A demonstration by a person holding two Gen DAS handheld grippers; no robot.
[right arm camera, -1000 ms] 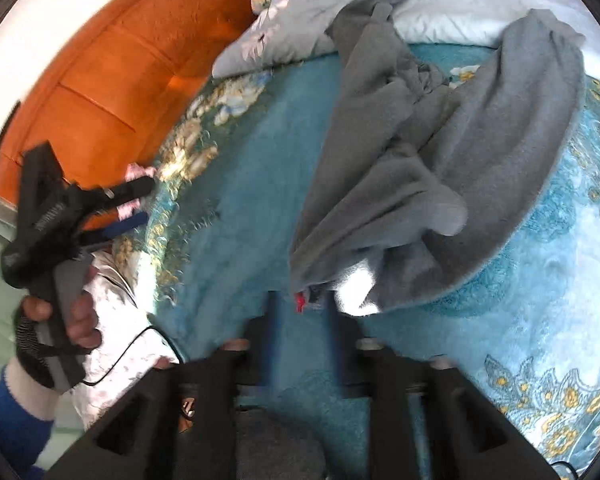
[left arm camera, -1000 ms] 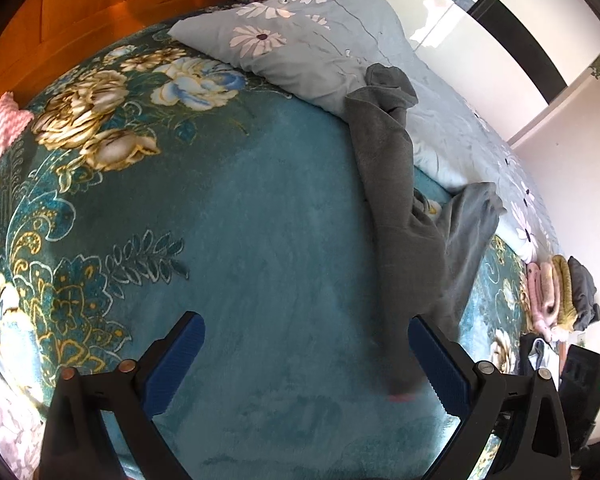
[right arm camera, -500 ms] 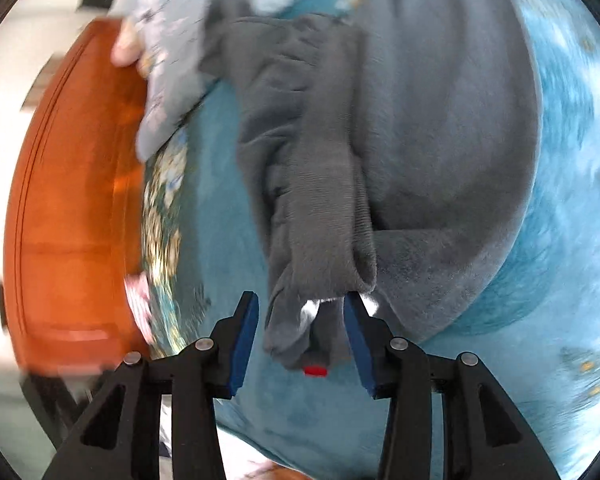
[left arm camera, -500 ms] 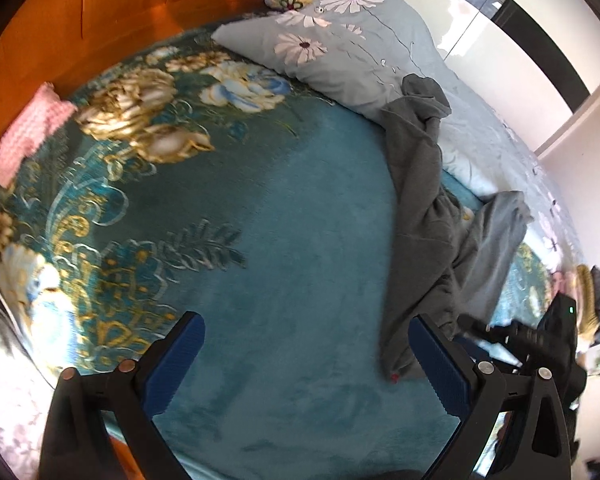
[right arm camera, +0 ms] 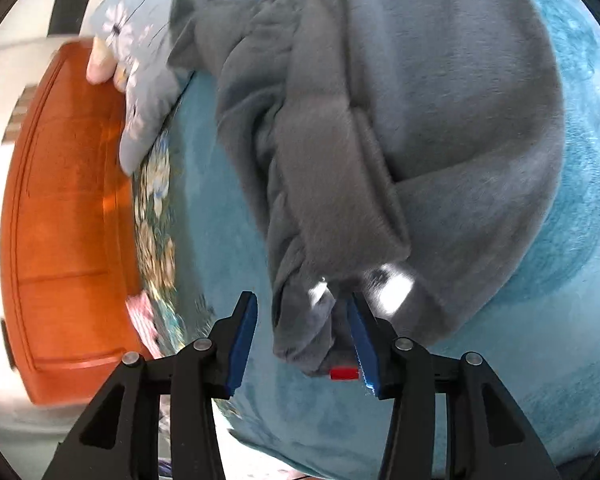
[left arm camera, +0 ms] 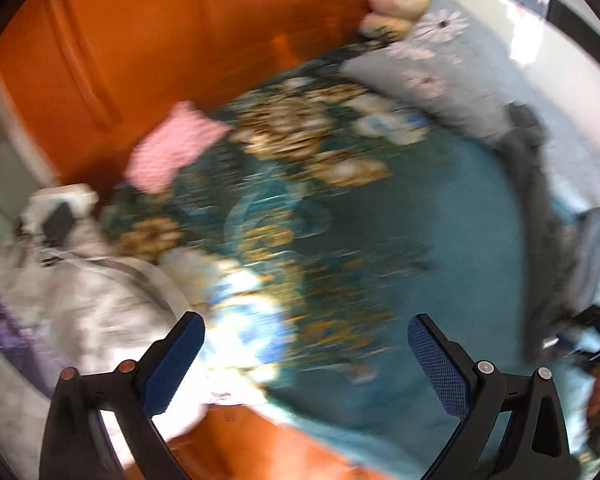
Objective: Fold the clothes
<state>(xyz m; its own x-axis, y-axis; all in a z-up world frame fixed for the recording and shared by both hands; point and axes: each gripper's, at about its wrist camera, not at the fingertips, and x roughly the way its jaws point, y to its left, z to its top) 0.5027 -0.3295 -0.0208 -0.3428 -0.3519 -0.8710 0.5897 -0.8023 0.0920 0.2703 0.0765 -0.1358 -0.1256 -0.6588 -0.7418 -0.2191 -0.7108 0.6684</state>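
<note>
A crumpled grey fleece garment (right arm camera: 380,140) fills the centre and upper right of the right wrist view, lying bunched on a teal plush blanket (right arm camera: 540,340) spread over a bed. Its near end, a rolled hem with a small red tag (right arm camera: 343,373), reaches down to the lower middle of the frame and sits between the blue pads of the right gripper (right arm camera: 304,340). The jaws are opening: the right pad touches the cloth, the left stands clear of it, so the garment looks let go rather than pinched, probably laid down flat for folding. No writing can be read on the tag. In the blurred left wrist view the same grey garment (left arm camera: 540,216) runs down the right edge, and the left gripper (left arm camera: 304,360) stands wide and empty at the bottom, over the blanket's gold-and-blue flower border. A pink cloth (left arm camera: 172,152) lies at upper left against an orange wooden headboard (left arm camera: 160,40), with a pale blue daisy pillow (left arm camera: 452,76) at upper right.
</note>
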